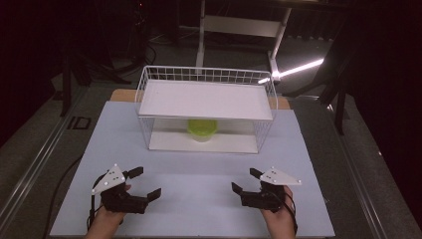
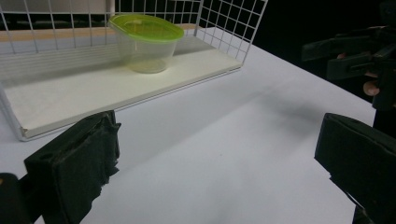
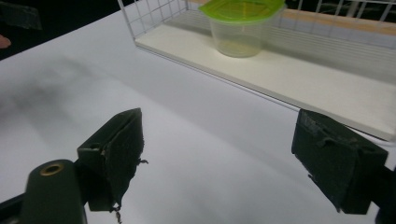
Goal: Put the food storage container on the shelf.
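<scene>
Dark room behind, with a grey floor, a white-legged frame and a bright strip of light at upper right. Pale blue-white rectangular table top [image 1: 199, 184] fills the middle of the high view, its far edge resting on a tan wooden board.

White wire-mesh two-level rack [image 1: 149, 89] stands at the far centre of the table, open at the front. Flat white upper shelf panel [image 1: 204, 99] spans it; white lower shelf board [image 2: 93, 88] lies beneath.

Round clear plastic tub with a lime-green lid [image 2: 147, 42] sits upright on the lower board, about mid-width and toward the back, well apart from both grippers. Walls transparent and tapering downward; lid closed and wider than the body; a faint yellowish tint near the bottom, contents not readable. Seen again in the right gripper view [image 3: 240, 28].

Left black two-jaw gripper [image 1: 148, 182] rests low at near left, held by a hand [image 1: 107, 221]; jaws spread wide, nothing between them. Right black two-jaw gripper [image 1: 245, 180] at near right, held by the other hand [image 1: 278, 221]; jaws likewise wide apart and empty. Grey triangular plate tops each.
</scene>
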{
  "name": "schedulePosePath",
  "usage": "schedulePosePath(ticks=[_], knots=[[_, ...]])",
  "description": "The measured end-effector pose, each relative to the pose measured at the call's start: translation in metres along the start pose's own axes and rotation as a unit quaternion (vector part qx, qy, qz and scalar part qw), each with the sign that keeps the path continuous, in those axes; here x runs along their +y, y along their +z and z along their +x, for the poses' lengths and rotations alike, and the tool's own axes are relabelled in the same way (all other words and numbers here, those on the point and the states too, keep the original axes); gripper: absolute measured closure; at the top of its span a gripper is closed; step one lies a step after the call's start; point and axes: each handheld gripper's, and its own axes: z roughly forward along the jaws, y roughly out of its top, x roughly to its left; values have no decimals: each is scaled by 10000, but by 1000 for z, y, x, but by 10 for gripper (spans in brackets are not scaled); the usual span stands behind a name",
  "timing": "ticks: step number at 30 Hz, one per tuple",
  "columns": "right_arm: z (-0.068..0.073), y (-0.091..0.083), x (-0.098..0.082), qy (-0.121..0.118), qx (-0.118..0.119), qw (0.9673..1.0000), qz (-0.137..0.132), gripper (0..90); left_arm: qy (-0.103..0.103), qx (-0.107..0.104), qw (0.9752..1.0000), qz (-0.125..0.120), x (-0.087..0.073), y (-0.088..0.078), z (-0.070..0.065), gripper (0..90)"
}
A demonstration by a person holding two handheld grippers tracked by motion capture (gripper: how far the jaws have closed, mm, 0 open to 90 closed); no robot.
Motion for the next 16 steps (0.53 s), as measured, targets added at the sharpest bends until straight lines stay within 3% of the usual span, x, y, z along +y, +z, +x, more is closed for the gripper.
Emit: schedulePosePath(ticks=[9, 16], knots=[[-6, -4, -10, -99, -122, 9999, -19, 166, 222, 65, 9997, 29, -9, 0, 0, 7], [-8, -1, -14, -150, -109, 9998, 27, 166, 168, 60, 9998, -35, -10, 1, 1, 7]])
